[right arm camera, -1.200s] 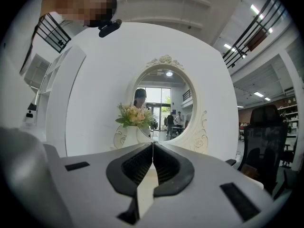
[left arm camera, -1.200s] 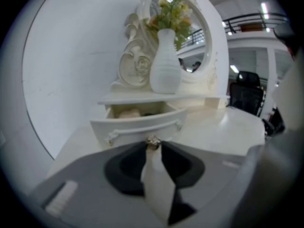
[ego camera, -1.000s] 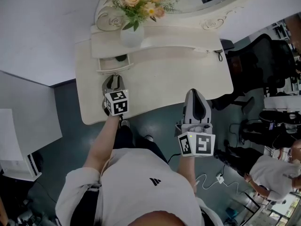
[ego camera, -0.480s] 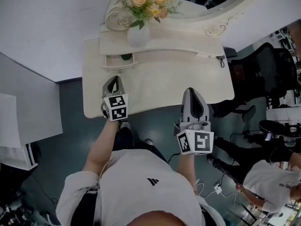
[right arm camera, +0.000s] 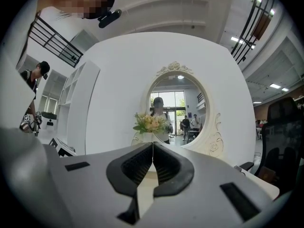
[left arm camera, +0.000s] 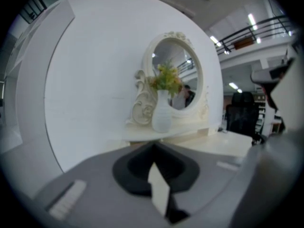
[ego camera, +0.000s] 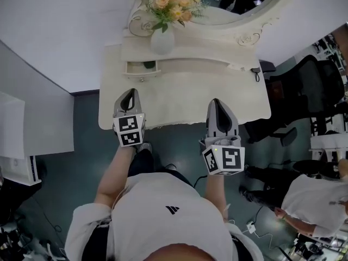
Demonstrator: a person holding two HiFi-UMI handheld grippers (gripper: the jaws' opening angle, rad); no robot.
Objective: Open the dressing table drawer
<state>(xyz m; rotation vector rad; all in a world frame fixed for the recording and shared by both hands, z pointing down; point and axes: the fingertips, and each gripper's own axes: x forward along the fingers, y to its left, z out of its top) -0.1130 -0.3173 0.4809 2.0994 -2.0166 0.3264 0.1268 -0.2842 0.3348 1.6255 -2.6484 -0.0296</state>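
Head view: high above, facing steeply down onto the dressing table (ego camera: 185,98).
Left gripper view: low, facing the mirror (left arm camera: 178,72) at a slant.
Right gripper view: level, facing it squarely.
Shared: mirror, flower vase (left arm camera: 161,114).

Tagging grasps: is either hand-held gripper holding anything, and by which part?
Nothing is held. The left hand-held gripper and right hand-held gripper both have jaws together, empty, apart from the drawer.

One dressing table (ego camera: 185,98), one oval mirror (ego camera: 239,1), one flower vase (ego camera: 162,41), one open drawer (ego camera: 142,68), one left claw (ego camera: 129,92), one right claw (ego camera: 216,102)
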